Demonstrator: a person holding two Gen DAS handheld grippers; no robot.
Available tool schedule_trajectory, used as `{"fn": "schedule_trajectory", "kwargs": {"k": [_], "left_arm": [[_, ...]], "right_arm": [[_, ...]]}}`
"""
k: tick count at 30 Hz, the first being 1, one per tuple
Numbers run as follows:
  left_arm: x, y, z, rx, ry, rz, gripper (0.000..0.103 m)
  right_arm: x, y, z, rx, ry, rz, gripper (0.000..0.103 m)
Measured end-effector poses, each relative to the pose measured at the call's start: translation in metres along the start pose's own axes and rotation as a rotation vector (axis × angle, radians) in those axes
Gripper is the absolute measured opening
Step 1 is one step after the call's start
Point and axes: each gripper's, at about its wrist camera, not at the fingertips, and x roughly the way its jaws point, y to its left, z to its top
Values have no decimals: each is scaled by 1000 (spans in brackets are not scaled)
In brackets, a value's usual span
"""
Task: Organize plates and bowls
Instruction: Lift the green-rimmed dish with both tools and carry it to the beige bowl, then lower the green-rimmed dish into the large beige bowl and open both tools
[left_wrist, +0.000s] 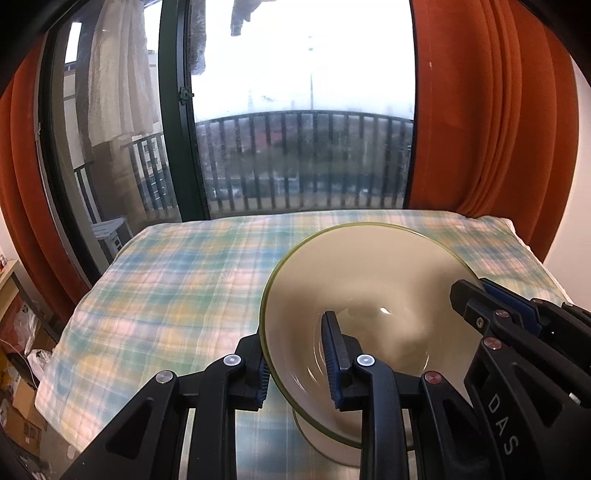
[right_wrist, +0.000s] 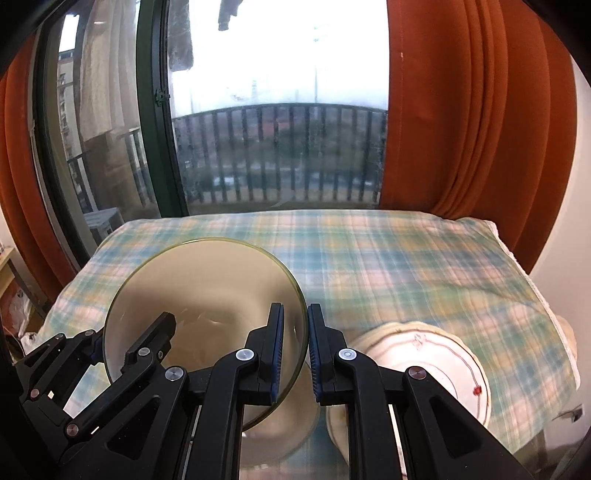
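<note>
Both grippers clamped on one glass bowl (left_wrist: 354, 295).
Left gripper (left_wrist: 299, 365) and right gripper (right_wrist: 295, 354) pinch opposite rims; advise level, synchronized carry clear of plate (right_wrist: 436, 354).

Bowl (left_wrist: 369, 291) held over the cloth-covered table (left_wrist: 166, 288), its rim pinched on opposite sides: left gripper (left_wrist: 295, 363) at the 9 o'clock edge, right gripper (right_wrist: 295, 354) at the 3 o'clock edge, one finger of each inside the bowl and one outside. Plate (right_wrist: 436, 358) lies on the table at 3 o'clock of the bowl, just beside it, near the table's front-right corner, partly behind the right gripper. Window (right_wrist: 277, 110) and balcony railing (left_wrist: 303, 158) stand behind the table at 12 o'clock, curtains (left_wrist: 491, 110) flanking at 10 and 2 o'clock.
</note>
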Motion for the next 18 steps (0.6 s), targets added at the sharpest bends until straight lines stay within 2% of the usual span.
{"fn": "schedule_trajectory", "kwargs": {"k": [18], "left_arm": [[-10,-8,-42,34,33,-27,22]], "right_arm": [[-14,-7,-47,34,39,-4,16]]}}
